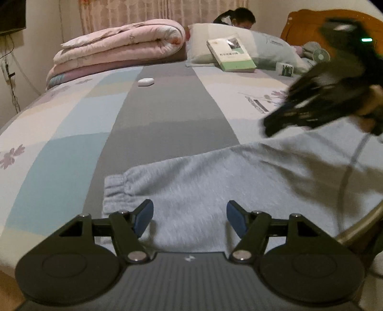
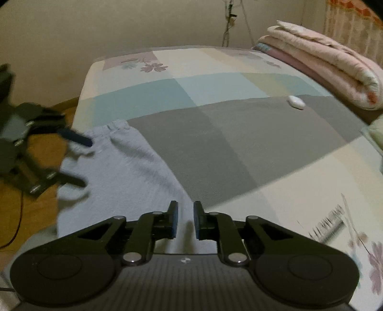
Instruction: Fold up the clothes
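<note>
Left hand-held gripper (image 1: 190, 220) agape near sweatpants (image 1: 215, 181) cuff, right (image 2: 185, 220) seemingly empty

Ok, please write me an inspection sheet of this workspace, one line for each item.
Surface: bed with patchwork sheet.
Job's things: grey garment lying flat, elastic cuff towards the left tongs.
Clutter: white case, book, pillow, small fan, folded quilt.
Grippers: left tongs open over the garment; right tongs slightly apart, nothing gripped.
Cables: wires on the wall.
Surroundings: curtain, headboard, a person behind the pillow.
</note>
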Demonstrator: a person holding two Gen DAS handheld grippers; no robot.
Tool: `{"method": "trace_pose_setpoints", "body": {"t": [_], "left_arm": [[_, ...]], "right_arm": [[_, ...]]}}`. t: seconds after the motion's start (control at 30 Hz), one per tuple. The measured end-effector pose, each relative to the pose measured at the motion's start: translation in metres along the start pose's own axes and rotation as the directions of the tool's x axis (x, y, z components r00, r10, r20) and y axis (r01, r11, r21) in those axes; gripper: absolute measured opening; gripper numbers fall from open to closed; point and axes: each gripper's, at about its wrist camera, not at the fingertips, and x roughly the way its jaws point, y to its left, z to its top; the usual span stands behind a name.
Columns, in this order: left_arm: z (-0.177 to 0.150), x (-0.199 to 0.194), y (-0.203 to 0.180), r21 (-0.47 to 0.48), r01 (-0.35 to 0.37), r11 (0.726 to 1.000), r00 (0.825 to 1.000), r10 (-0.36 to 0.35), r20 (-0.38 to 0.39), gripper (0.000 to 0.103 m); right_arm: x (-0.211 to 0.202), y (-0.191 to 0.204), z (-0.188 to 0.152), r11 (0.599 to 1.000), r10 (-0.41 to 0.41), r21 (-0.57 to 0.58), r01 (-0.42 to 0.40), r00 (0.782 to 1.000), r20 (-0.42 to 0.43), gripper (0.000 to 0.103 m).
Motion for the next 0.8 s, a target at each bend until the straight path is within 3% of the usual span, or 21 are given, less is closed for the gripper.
{"method": "trace_pose_setpoints", "body": {"t": [0.17, 0.37, 0.47, 0.57, 0.7, 0.8], "left_arm": [[-0.015, 0.011, 0.001, 0.018, -0.046, 0.999, 0.992, 0.048, -0.121, 0.069], [-0.03, -0.01, -0.006, 0.071, -0.058, 0.996, 0.989, 0.067, -0.135, 0.07], [-0.017, -0.02, -0.018, 0.124, -0.091, 0.988, 0.989, 0.104, -0.102, 0.07], [-0.002, -0.027, -0.032, 0.127, 0.007, 0.992, 0.999, -0.002, -0.037, 0.074], [0.002, -0.008, -0.047, 0.089, 0.145, 0.985, 0.988, -0.139, -0.074, 0.075], [-0.013, 0.004, -0.036, -0.016, 0.125, 0.992, 0.979, -0.126, -0.163, 0.075]], "right_arm": [[-0.043, 0.001, -0.042, 0.992, -0.051, 0.113, 0.055, 0.998, -0.039, 0.037], [-0.06, 0.005, -0.108, 0.946, -0.114, 0.287, 0.149, 0.984, -0.136, 0.046], [-0.055, 0.011, -0.133, 0.92, -0.18, 0.313, 0.235, 0.964, -0.197, 0.05], [-0.06, 0.013, -0.138, 0.898, -0.187, 0.372, 0.234, 0.969, -0.16, 0.055], [-0.059, 0.021, -0.132, 0.895, -0.215, 0.367, 0.255, 0.965, -0.147, 0.058], [-0.058, 0.024, -0.132, 0.893, -0.222, 0.366, 0.261, 0.964, -0.147, 0.077]]}}
